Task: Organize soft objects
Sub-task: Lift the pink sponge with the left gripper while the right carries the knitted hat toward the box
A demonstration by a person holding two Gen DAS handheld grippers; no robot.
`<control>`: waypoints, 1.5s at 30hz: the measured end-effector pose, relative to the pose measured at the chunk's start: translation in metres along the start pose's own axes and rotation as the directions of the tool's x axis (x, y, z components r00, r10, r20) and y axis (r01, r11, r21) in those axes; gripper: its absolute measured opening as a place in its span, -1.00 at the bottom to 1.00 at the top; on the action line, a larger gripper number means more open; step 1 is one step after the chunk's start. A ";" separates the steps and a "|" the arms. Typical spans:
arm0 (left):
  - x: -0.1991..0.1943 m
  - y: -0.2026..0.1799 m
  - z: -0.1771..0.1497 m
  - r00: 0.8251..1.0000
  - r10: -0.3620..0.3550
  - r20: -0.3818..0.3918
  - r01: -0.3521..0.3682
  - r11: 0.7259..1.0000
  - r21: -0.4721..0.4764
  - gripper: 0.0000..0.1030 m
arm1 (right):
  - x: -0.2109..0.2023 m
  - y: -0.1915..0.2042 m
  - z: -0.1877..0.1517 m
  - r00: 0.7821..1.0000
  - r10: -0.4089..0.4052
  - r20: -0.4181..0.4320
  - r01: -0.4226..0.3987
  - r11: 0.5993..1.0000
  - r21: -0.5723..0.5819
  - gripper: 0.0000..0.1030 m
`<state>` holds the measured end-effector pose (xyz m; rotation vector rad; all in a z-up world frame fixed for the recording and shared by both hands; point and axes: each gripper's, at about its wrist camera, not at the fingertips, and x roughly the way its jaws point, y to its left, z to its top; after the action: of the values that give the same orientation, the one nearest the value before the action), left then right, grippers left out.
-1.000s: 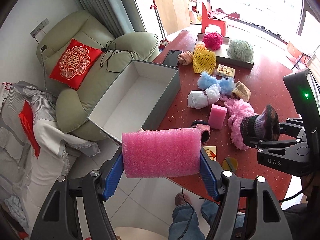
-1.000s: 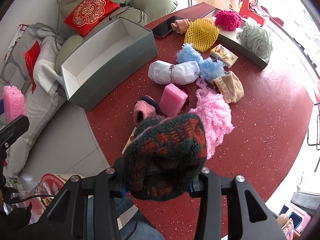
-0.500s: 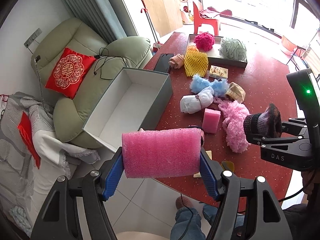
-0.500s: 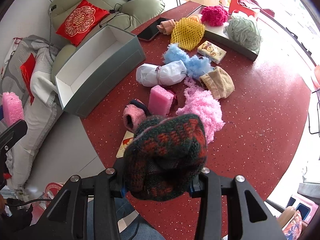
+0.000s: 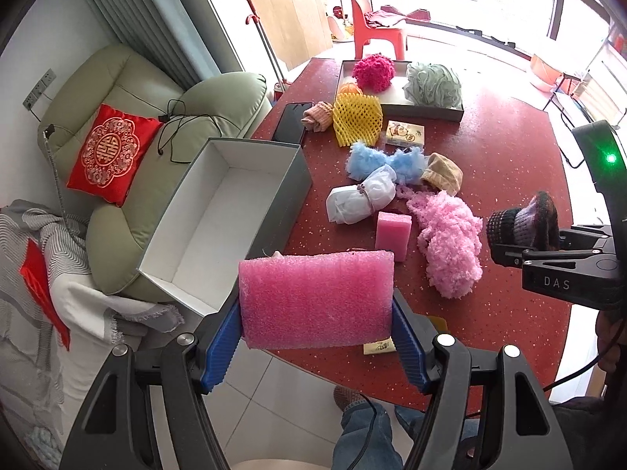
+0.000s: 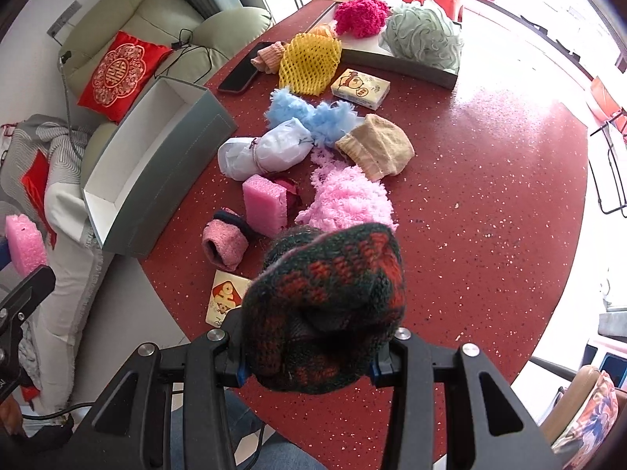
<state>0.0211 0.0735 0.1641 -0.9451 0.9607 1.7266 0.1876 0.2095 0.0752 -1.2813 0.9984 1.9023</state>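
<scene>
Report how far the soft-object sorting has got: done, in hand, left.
Done: nothing yet in the grey box; its white inside is bare. In hand: the left gripper clamps a pink foam sheet, and the right gripper clamps a dark knitted sock. Left: the pink sponge, white bundle, blue fluff, pink fluff, tan sock and pink sock lie on the red table.

A green armchair (image 5: 129,90) stands beside the red table (image 5: 509,164), bearing a red embroidered cushion (image 5: 111,152) and a black cable (image 5: 176,125). A black phone (image 6: 239,74) lies on the table. An orange plastic chair (image 5: 378,27) stands beyond it.
</scene>
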 end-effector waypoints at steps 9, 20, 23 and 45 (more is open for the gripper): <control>0.018 -0.015 0.017 0.997 -0.081 -0.017 0.082 0.994 0.078 0.38 | -0.005 -0.031 -0.010 0.999 -0.049 0.015 0.046 0.987 0.153 -0.12; 0.045 0.012 0.050 0.983 -0.181 0.029 0.173 0.968 0.182 0.38 | -0.013 -0.020 0.009 0.980 -0.181 0.086 0.144 0.934 0.326 -0.12; 0.056 0.033 0.064 0.978 -0.207 0.023 0.197 0.955 0.224 0.38 | -0.016 -0.008 0.020 0.973 -0.206 0.101 0.150 0.903 0.403 -0.11; 0.173 0.222 0.055 0.978 -0.189 -0.090 0.174 0.972 -0.160 0.38 | 0.049 0.208 0.146 0.994 -0.108 0.035 0.105 0.991 0.081 -0.11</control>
<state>-0.2469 0.1208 0.0744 -1.1954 0.7907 1.6240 -0.0671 0.2317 0.1146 -1.2232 0.9563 1.7825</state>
